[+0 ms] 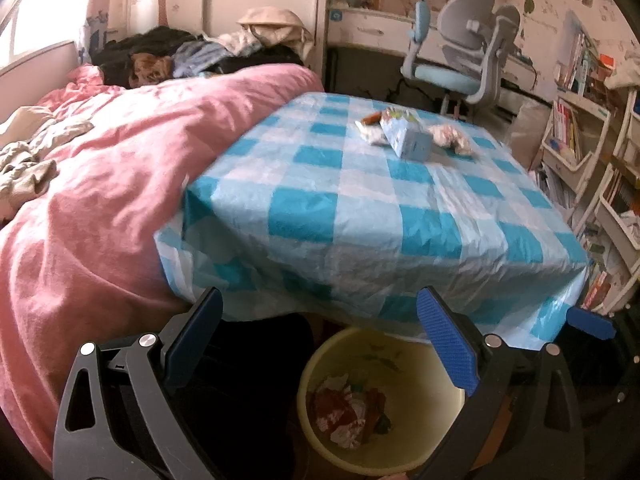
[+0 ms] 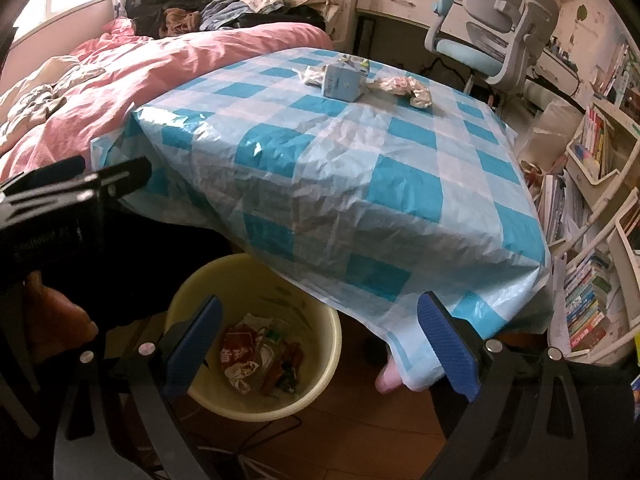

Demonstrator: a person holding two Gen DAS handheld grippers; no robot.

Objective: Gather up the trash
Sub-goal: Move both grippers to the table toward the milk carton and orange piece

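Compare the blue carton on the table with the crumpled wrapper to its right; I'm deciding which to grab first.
The blue carton is boxy and holds its shape; the crumpled wrapper is flattened and wrinkled. The carton is light blue, the wrapper whitish with pinkish marks. The carton stands taller, the wrapper lies low and spread out. Both sit untouched at the table's far end.

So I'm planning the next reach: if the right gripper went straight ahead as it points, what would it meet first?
Probably the checked tablecloth hanging over the table's near edge; depth is unclear. Right gripper is open and empty.
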